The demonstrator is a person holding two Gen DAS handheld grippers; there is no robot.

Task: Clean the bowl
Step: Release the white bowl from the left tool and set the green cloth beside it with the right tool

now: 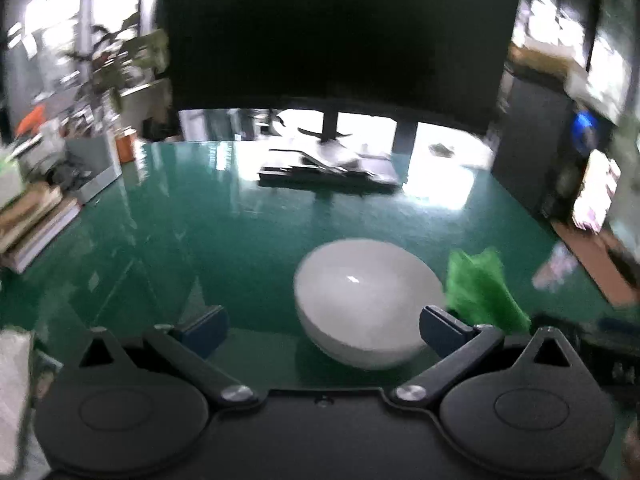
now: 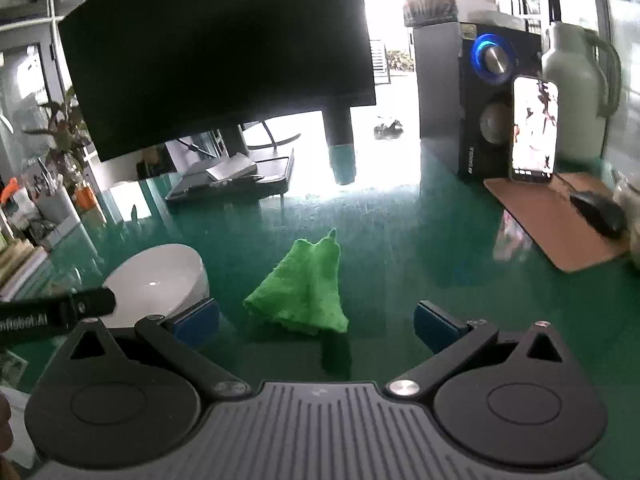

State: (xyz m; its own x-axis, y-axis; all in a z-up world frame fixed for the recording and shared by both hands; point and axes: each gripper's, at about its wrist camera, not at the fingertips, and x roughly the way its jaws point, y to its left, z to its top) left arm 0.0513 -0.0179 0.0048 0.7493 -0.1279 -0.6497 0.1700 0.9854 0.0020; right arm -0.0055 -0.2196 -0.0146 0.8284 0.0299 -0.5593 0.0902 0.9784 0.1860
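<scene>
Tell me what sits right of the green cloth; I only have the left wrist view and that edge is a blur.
Observer: A brown mat with a black mouse on it, seen from the right wrist.
Operator: Is the right gripper on the cloth?
Observer: No. The right gripper is open, with the green cloth lying loose on the table ahead of it.
Operator: Anything upright back there?
Observer: A lit phone stands before a black speaker.

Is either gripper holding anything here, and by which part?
Nothing held: left gripper and right gripper have open, empty jaws; white ceramic bowl and crumpled green cloth lie untouched.
</scene>
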